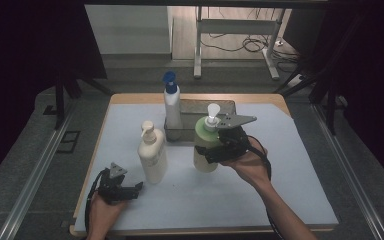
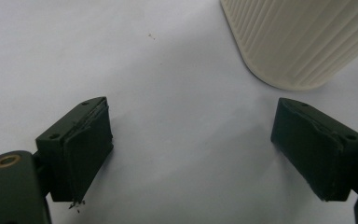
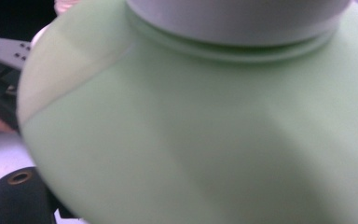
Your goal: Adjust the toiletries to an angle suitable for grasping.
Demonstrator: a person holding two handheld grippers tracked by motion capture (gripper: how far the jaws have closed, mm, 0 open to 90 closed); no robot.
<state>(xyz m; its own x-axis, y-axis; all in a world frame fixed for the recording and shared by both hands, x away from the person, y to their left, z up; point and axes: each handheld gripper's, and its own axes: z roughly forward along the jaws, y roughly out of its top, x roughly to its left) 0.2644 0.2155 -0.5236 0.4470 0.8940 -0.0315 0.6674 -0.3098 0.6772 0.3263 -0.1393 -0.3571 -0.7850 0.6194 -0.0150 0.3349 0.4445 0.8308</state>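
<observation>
**Green pump bottle gripped in my right tool, cream bottle ahead of my idle left**

My right tool (image 1: 211,150) is clamped on the green pump bottle (image 1: 205,145), its jaws set wide around the body just under the shoulder. From the tool the bottle sits at about 9 o'clock in the high view, pressed right up against it, with the white pump head (image 1: 213,111) rising at 12 o'clock above the grip. In the right gripper view the bottle's pale green shoulder (image 3: 205,140) crowds in so close that I cannot make out the pads themselves. Whether the bottle's base touches the worktop (image 1: 280,165) I cannot tell.

My left tool (image 1: 125,190) rests low near the worktop's front left corner, jaws spread apart with bare white surface between them. In the left gripper view the ribbed base of the cream pump bottle (image 2: 293,42) stands at roughly 1 o'clock from the gap, near but apart from either pad. In the high view that cream pump bottle (image 1: 152,155) stands upright at 1 o'clock from my left tool and at 9 o'clock from the green one, apart from it.

Behind them, at 12 o'clock, a white bottle with a blue cap (image 1: 172,102) stands in the left end of a dark metal tray (image 1: 215,106); the green bottle is just in front of that tray.
</observation>
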